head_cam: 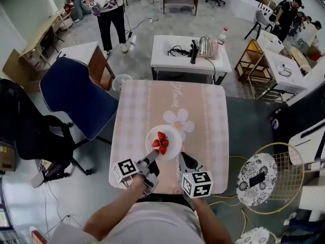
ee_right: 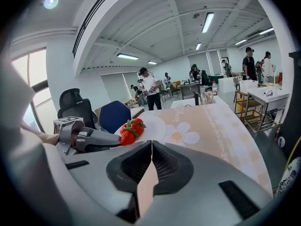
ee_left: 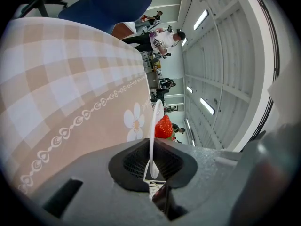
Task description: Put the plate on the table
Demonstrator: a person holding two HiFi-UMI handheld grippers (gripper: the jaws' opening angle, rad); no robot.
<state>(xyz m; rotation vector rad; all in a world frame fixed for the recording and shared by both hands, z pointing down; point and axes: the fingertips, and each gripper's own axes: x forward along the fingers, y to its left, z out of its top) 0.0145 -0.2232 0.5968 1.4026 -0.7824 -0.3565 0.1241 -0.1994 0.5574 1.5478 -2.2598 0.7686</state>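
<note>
A white plate (head_cam: 173,135) carrying red strawberries (head_cam: 161,143) is over the near middle of the pink checked table (head_cam: 203,116). I cannot tell whether it rests on the cloth. My left gripper (head_cam: 154,155) is shut on the plate's near rim. In the left gripper view the rim (ee_left: 153,135) stands edge-on between the jaws of the left gripper (ee_left: 151,166), with a strawberry (ee_left: 163,127) beyond. My right gripper (head_cam: 181,156) sits just right of the plate, shut on nothing. From the right gripper (ee_right: 151,147) I see the plate (ee_right: 154,125) and strawberries (ee_right: 131,130) ahead to the left.
A blue chair (head_cam: 76,100) and a black office chair (head_cam: 25,131) stand left of the table. Behind it is a white table (head_cam: 190,60) with a kettle and cables. A gold wire stand (head_cam: 264,179) is at the right. A person (head_cam: 109,9) stands far back.
</note>
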